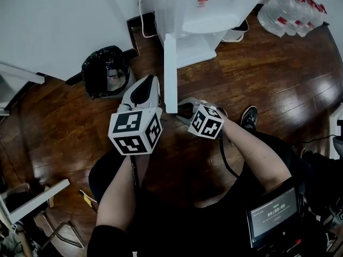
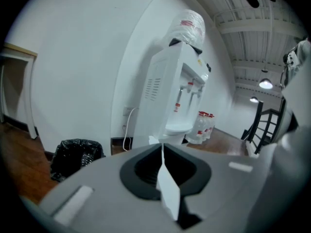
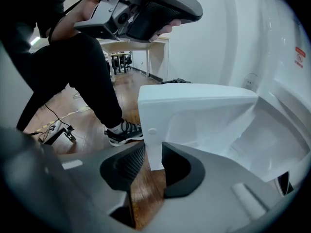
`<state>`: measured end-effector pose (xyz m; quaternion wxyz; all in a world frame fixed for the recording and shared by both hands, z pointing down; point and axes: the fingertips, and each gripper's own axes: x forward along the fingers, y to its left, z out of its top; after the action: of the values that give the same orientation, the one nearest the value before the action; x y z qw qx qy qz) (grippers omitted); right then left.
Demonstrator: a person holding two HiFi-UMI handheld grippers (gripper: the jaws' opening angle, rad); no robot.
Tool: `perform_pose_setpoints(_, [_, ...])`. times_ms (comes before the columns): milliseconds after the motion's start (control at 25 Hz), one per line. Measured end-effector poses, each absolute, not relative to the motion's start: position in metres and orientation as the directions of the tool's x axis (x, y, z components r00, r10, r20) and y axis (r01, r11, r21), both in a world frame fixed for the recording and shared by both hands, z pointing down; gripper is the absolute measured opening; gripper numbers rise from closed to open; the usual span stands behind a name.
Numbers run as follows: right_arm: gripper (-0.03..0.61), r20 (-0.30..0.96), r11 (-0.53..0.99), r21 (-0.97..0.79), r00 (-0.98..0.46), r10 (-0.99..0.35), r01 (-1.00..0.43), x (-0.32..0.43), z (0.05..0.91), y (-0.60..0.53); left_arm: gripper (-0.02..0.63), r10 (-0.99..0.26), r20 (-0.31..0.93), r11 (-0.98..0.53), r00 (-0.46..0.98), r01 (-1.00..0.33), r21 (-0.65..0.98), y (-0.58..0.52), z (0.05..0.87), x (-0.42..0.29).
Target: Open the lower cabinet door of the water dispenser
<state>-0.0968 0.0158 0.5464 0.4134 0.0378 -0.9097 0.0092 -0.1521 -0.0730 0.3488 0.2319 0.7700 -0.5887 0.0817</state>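
Observation:
The white water dispenser (image 1: 198, 15) stands against the wall at the top of the head view. Its lower cabinet door (image 1: 170, 74) stands swung out toward me, edge-on. My right gripper (image 1: 182, 107) is at the door's free end. In the right gripper view the jaws (image 3: 151, 157) sit on either side of the door's (image 3: 194, 115) edge, and the white edge fills the gap between the pads. My left gripper (image 1: 147, 82) hovers left of the door, apart from it. Its jaws (image 2: 162, 147) meet, with only a thin white sliver between them. It points at the dispenser (image 2: 170, 91).
A black rubbish bag in a bin (image 1: 105, 71) sits by the wall to the left. Several water bottles (image 1: 292, 7) stand at the far right. A white cord (image 1: 141, 9) runs down the wall. The person's shoe (image 1: 248, 116) is on the wooden floor near the door.

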Motion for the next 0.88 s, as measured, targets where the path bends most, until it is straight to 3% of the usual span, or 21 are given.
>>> perform_pose_setpoints(880, [0.112,0.681,0.987,-0.016,-0.725,-0.105,-0.158,-0.226,0.542,-0.007,0.029,-0.89,0.392,-0.164,0.232,-0.966,0.198,-0.058,0.347,-0.213])
